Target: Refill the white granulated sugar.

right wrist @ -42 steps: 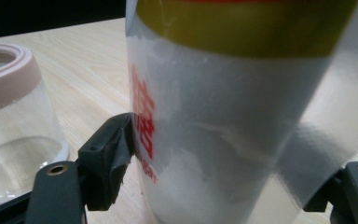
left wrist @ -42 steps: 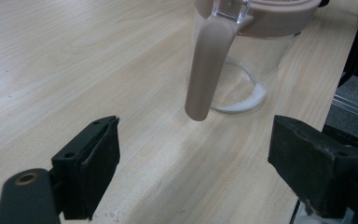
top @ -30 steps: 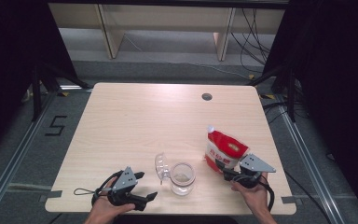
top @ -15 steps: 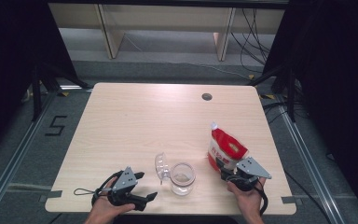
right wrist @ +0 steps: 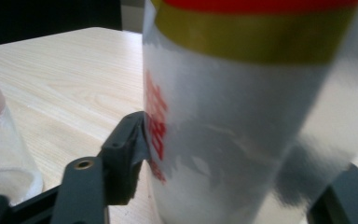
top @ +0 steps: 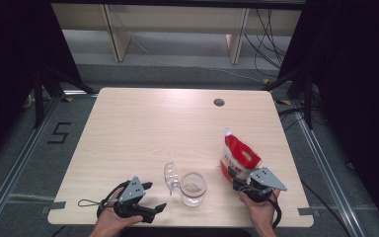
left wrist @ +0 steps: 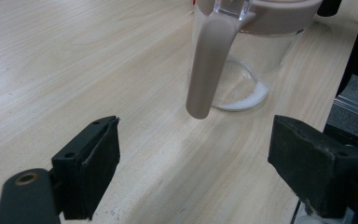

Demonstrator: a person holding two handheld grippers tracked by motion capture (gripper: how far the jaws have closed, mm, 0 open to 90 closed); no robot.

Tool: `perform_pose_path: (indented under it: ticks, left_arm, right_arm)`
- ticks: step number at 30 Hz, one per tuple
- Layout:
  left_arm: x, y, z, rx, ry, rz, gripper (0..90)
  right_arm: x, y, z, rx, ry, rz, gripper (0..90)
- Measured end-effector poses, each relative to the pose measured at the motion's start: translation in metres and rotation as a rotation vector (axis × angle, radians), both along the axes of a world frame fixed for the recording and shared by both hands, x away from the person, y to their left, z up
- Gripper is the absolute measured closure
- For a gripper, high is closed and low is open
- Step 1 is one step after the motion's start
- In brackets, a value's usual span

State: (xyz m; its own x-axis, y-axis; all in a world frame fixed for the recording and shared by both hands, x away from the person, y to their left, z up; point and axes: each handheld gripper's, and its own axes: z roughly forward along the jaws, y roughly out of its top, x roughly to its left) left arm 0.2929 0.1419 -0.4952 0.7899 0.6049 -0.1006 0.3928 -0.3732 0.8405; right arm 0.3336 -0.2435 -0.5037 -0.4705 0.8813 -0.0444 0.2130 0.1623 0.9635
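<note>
A red and white bag [top: 239,155] stands near the table's front right; up close its white side bears red print [right wrist: 237,116]. My right gripper [top: 237,177] grips its base, one pad [right wrist: 137,140] against the bag's side [right wrist: 237,177]; its jaws have just been opening a little, with the bag still between them. A clear glass jar [top: 193,188] stands at front centre, its hinged lid [top: 170,175] flipped open to the left. My left gripper [top: 154,196] lies open, left of the jar, nothing between its jaws [left wrist: 193,172]. The jar [left wrist: 247,70] holds a little white powder.
The wooden table [top: 168,128] has a round cable hole [top: 219,102] at its far right. A beige strap [left wrist: 209,60] hangs from the jar's rim. Black curtains and shelving legs stand beyond the table. The jar shows at the left edge of the right gripper view [right wrist: 0,154].
The bag's top has tipped from leaning left to more upright. The right hand has drawn slightly toward the front edge. The left gripper and jar have not moved.
</note>
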Motion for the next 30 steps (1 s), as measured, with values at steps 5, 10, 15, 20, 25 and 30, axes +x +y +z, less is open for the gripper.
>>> perform_pose_path:
  ticks: [5, 10, 15, 20, 25, 30]
  left_arm:
    - [0.0, -0.001, 0.0, -0.005, -0.001, -0.002, 16.2]
    - [0.0, -0.001, 0.0, 0.0, -0.006, -0.009, 16.1]
    - [0.001, -0.001, 0.0, -0.002, -0.005, -0.008, 16.2]
    - [0.001, -0.001, 0.0, -0.004, -0.006, -0.007, 16.1]
    - [0.001, -0.001, 0.0, -0.003, -0.006, -0.01, 16.2]
    - [0.001, -0.001, 0.0, 0.003, -0.007, -0.012, 16.2]
  right_arm:
    - [0.003, -0.007, -0.003, 0.033, 0.012, 0.03, 34.8]
    - [0.004, -0.009, -0.003, 0.046, 0.005, 0.038, 31.9]
    - [0.008, -0.009, -0.003, 0.047, -0.012, 0.066, 31.9]
    - [0.01, -0.008, -0.005, 0.065, -0.023, 0.069, 31.2]
    - [0.011, -0.007, -0.006, 0.061, -0.021, 0.066, 31.9]
    - [0.012, -0.007, -0.006, 0.056, -0.032, 0.07, 32.5]
